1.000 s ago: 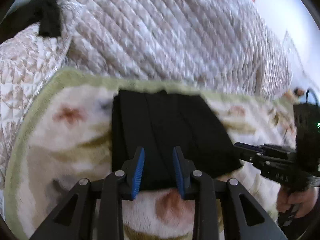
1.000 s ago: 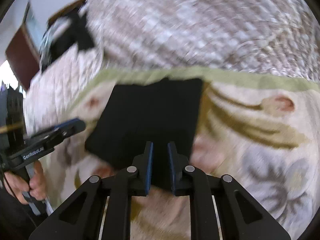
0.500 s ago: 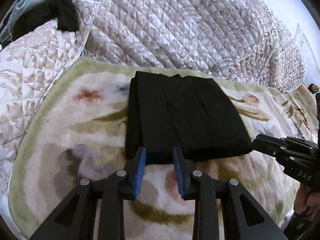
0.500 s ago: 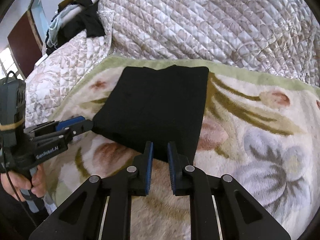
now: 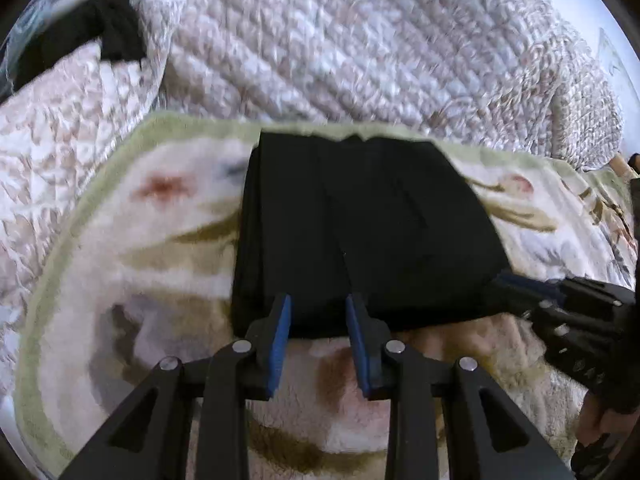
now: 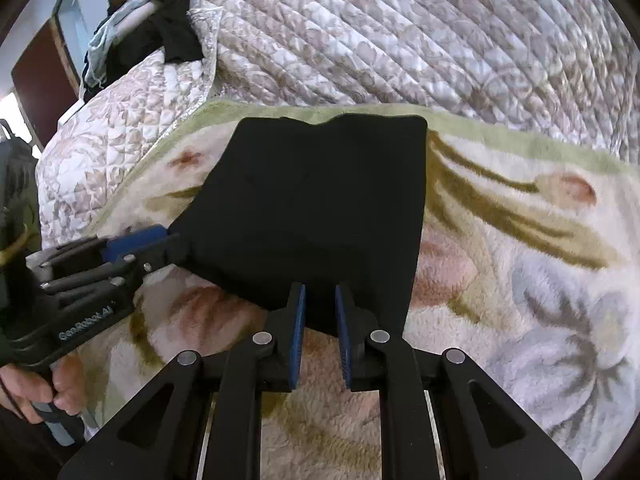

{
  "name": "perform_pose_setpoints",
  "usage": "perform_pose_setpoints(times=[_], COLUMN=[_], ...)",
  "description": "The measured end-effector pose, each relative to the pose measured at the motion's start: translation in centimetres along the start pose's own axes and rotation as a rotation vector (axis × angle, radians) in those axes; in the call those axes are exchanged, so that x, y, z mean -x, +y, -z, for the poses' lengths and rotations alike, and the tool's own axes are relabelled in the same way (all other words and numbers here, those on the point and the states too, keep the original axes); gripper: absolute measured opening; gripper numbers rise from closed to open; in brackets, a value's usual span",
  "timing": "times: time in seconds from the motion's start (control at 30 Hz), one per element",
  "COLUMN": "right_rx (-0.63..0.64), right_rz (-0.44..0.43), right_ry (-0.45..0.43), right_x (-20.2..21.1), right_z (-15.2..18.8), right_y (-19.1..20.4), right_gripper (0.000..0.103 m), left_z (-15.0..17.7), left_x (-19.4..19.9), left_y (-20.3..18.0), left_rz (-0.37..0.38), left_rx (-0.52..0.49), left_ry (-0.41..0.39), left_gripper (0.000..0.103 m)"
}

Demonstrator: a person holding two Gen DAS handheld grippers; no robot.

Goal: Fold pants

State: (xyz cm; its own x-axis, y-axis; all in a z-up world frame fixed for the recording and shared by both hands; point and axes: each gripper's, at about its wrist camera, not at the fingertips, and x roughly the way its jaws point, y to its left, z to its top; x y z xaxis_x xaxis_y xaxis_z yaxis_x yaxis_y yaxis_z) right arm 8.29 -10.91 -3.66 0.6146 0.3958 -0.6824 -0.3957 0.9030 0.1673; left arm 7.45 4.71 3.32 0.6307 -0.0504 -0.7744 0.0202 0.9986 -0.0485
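Pants: black pants (image 5: pixel 360 232) folded on floral blanket (image 5: pixel 160 260).
Grippers: left gripper (image 5: pixel 318 316) and right gripper (image 6: pixel 320 304) both slightly parted, empty, at near hem.
Tip: pinch every layer evenly.

One pants (image 5: pixel 360 236), two grippers (image 5: pixel 318 312), one blanket (image 6: pixel 520 280).

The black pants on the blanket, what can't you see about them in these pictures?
- The pants: near edge hidden by the left hand-held gripper in the left wrist view; whether the pads press cloth is unclear.
- Right wrist view: the right hand-held gripper covers the near edge the same way.
- Layers underneath: hidden by the top fold.
- Left wrist view: blurred, so the seams are faint.
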Motion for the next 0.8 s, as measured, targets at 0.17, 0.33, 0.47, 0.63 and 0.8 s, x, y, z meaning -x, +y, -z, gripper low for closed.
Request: perform_pose_setpoints(times=[0.17,0.33,0.47,0.63,0.8], right_rx=[-0.004,-0.014,-0.006,0.021,0.036], right_rz=[0.003,0.003,0.007,0.049,0.088], right_ry=[-0.016,-0.033,-0.053,-0.033,-0.006], right_x=[1.0,2.5,3.8,4.5,4.2], right_z=[-0.1,0.3,0.9,2.7,4.3], right_y=[0.1,0.1,0.6,1.6,1.3], right_gripper=[0.016,0.016,0.036,0.037,0.037], left_z=[0.3,0.7,1.3,2.7,3.8], left_x=[0.2,1.0,2.5,3.1,2.2], left_y=[0.1,0.0,-0.5,-0.5,-0.8], left_rz=[0.001,0.009,-0.001,-0.019,-0.025], left_rx=[-0.006,0.007,-0.016,-0.014,-0.031], left_ry=[0.0,0.01,-0.023,-0.03,0.006], left_gripper=[0.032,0.033,0.042,0.051,0.051])
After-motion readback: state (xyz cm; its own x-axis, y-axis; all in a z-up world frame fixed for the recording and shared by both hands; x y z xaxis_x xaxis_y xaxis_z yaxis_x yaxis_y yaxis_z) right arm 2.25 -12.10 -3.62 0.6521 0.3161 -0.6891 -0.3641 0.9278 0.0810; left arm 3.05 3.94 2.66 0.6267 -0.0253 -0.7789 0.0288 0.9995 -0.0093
